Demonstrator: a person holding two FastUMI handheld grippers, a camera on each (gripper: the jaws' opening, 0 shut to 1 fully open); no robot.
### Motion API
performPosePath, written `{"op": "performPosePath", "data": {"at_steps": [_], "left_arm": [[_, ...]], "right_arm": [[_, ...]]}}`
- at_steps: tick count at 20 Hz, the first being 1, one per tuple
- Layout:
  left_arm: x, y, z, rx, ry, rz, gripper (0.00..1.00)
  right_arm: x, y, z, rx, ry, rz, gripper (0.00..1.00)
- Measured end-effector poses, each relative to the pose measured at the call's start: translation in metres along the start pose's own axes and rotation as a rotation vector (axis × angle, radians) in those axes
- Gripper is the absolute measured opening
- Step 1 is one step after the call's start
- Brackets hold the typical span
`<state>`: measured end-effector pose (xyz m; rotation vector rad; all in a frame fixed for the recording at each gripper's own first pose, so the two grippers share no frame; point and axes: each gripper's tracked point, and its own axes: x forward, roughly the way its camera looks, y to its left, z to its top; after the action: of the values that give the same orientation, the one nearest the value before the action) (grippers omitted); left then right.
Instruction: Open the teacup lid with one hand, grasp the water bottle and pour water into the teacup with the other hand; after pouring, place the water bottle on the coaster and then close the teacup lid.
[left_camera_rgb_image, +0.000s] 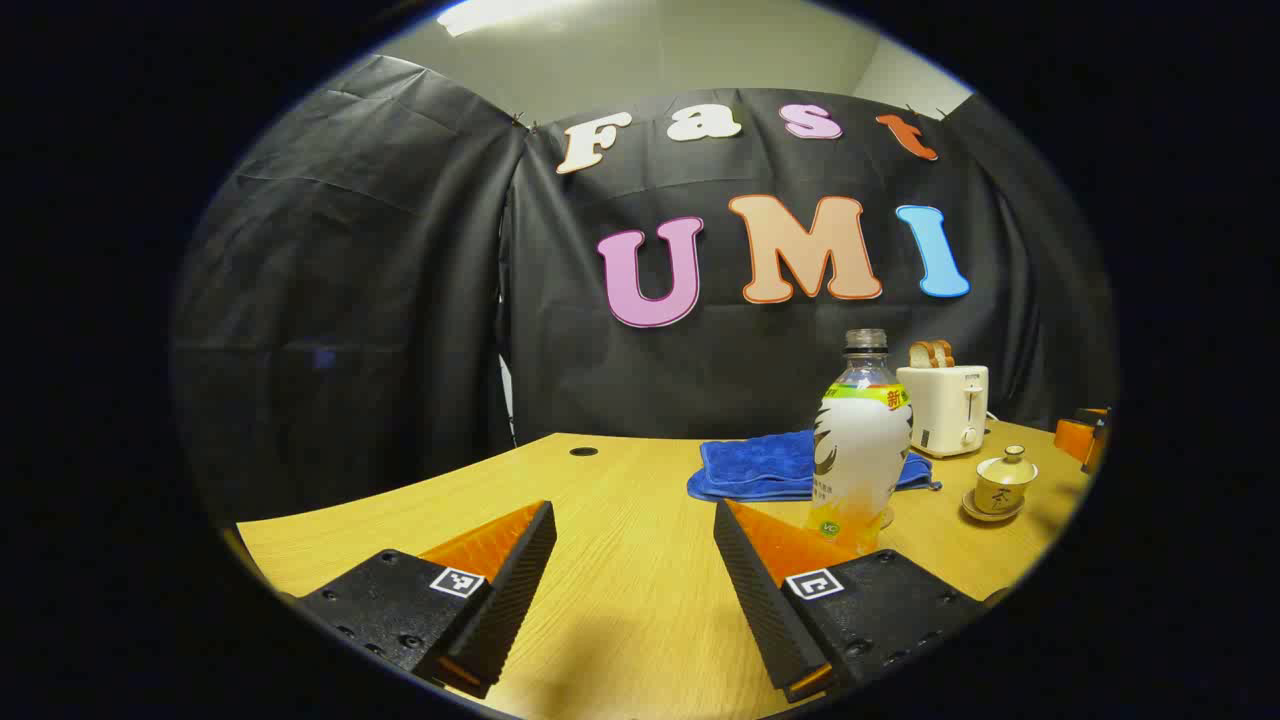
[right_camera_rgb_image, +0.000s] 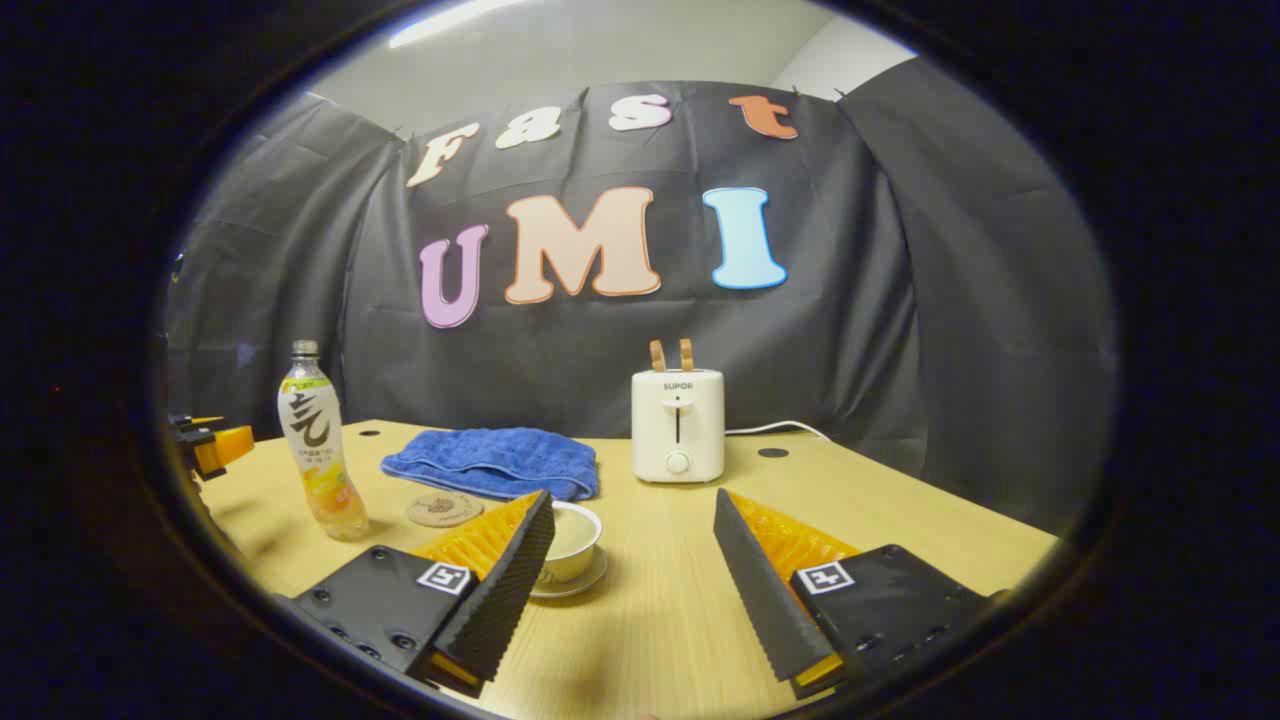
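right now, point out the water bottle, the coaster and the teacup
water bottle (left_camera_rgb_image: 860, 450), left gripper view, on its label
coaster (right_camera_rgb_image: 444, 508), right gripper view, on its top face
teacup (left_camera_rgb_image: 1004, 485), left gripper view, on its side wall

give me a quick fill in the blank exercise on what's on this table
1. The water bottle stands ____ on the table.
2. Behind the coaster lies a folded ____ towel.
3. The slots of the toaster hold slices of ____.
4. Both the left claw and the right claw are ____, holding nothing.

Missing words: upright; blue; bread; open
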<state>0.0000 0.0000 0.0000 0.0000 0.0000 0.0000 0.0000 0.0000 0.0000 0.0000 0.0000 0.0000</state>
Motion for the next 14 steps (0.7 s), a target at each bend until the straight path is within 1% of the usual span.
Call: {"op": "performPosePath", "data": {"at_steps": [8,14], "left_arm": [[-0.0028,0.0054,0.0002,-0.001,0.004,0.022,0.93],[-0.0031,0.0055,0.0016,0.0,0.007,0.022,0.93]], "right_arm": [[-0.0012,-0.0061,0.0004,0.0,-0.003,-0.041,1.0],[-0.0015,-0.0061,0.0009,0.0,-0.003,-0.043,1.0]]}}
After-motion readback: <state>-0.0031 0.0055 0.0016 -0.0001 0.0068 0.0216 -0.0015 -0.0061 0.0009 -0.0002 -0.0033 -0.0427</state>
